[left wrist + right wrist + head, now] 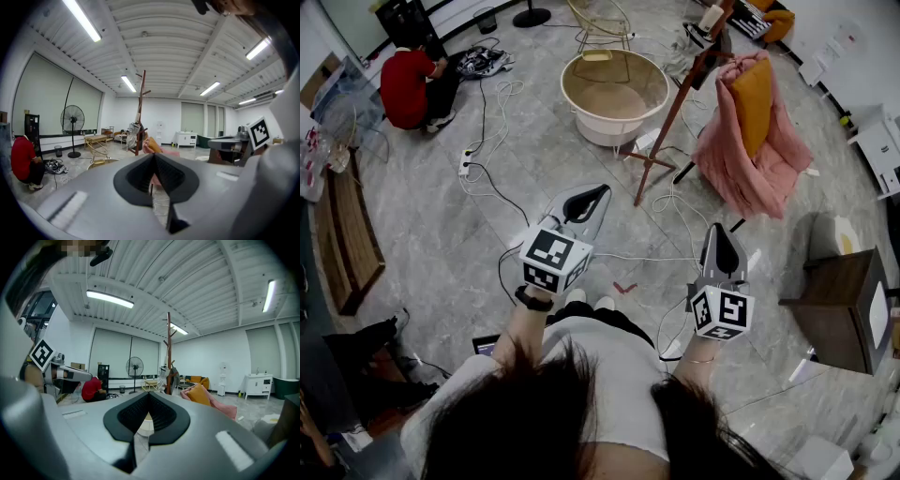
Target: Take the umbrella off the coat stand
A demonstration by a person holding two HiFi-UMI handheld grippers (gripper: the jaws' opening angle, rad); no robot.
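A grey stone floor (431,234) fills the head view. Toward its far edge stands a round pale tub (605,131). Just right of the tub, a pink throw (741,164) is heaped over a seat with an orange cushion (753,103). Between tub and throw rises the brown wooden coat stand (673,111), its feet on the floor near the tub. A pale and a dark item (169,373) hang partway up its pole. Which of them is the umbrella cannot be told, and both grippers are well apart from the stand. A person in a red top (405,84) crouches near the floor's far left corner. At the near edge, the left gripper (600,192) has its jaws pressed together on nothing and is aimed toward the stand. The right gripper (719,232) beside it likewise has its jaws closed tip to tip and empty. White and black cables (492,187) trail across the middle of the floor.
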